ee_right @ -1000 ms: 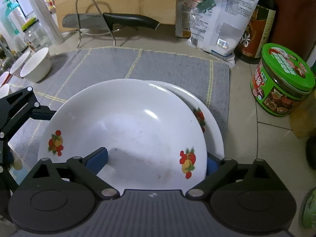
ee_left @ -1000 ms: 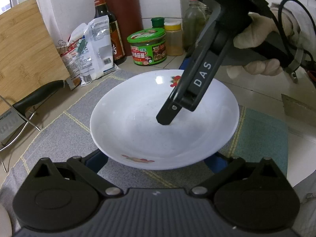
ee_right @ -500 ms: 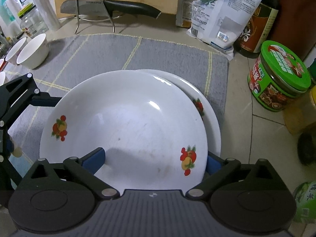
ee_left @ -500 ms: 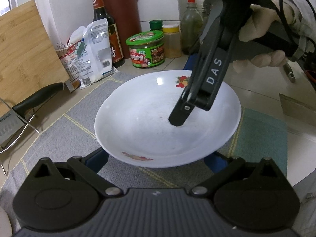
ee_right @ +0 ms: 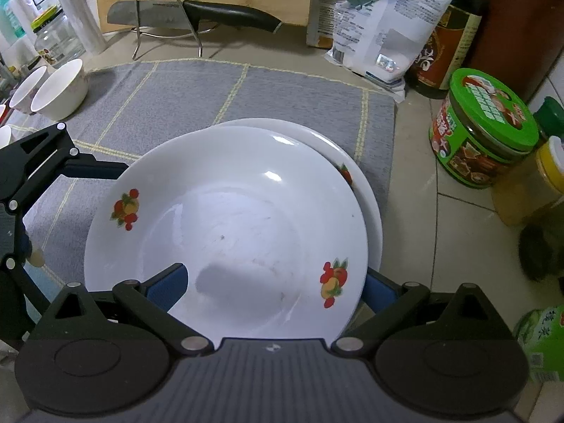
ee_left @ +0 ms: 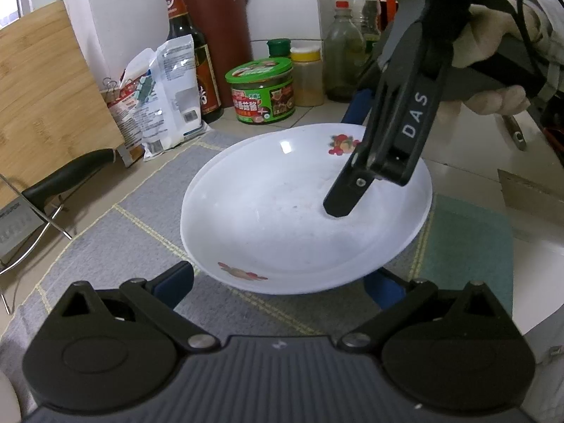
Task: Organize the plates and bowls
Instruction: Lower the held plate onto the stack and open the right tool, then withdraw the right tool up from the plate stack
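Note:
A white plate with fruit prints [ee_right: 229, 218] lies on a second white plate [ee_right: 366, 190], shifted a little toward me, on the grey mat [ee_right: 246, 95]. My right gripper [ee_right: 271, 282] is open, one finger over the plate's inside and one beyond its rim; I cannot tell if they touch it. The top plate [ee_left: 299, 211] shows in the left wrist view under the right gripper's finger [ee_left: 356, 183]. My left gripper [ee_left: 282, 278] is open at the plate's near rim, fingers spread to either side. Two white bowls [ee_right: 58, 88] stand at the mat's far left.
A knife on a wire stand [ee_right: 197, 14] and a wooden board [ee_left: 46, 98] are behind the mat. A white bag [ee_right: 384, 24], a dark sauce bottle [ee_right: 447, 35], a green-lidded jar [ee_right: 483, 130] and other bottles crowd the right side. A glass jar [ee_right: 56, 38] stands far left.
The top plate has slid over the lower plate so the two overlap more. The right gripper moved with it, away from the left gripper, which has drawn back from the rim.

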A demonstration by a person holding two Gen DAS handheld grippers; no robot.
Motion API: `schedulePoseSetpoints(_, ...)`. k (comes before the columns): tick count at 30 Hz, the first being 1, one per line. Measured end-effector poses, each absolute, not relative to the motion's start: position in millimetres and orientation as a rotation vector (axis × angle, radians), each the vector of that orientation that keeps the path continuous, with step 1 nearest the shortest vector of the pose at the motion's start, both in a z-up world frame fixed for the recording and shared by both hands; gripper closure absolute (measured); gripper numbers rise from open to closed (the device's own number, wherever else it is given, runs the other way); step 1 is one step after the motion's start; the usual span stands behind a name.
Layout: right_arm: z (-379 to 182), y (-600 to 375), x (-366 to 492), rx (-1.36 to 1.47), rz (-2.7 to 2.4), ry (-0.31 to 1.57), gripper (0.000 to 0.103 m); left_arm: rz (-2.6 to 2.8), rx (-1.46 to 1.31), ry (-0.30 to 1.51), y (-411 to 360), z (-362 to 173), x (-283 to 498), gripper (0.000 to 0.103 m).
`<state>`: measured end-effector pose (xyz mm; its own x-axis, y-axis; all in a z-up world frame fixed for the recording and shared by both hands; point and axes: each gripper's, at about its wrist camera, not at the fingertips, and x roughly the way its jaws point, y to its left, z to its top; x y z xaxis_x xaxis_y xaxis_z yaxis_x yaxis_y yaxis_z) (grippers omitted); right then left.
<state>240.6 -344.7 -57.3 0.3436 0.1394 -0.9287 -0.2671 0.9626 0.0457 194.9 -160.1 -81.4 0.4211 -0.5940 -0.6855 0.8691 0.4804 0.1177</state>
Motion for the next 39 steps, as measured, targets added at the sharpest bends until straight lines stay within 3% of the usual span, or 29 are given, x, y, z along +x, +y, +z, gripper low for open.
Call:
schedulePoseSetpoints(22, -44, -341, 215, -0.168, 0.19, 1.146, 0.0, -0.882, 0.385, 0.56, -146, -65, 193, 0.001)
schedulePoseSetpoints(39, -18, -308, 216, -0.171, 0.126, 0.875, 0.0, -0.588, 0.181, 0.529, -100, -38, 187, 0.001)
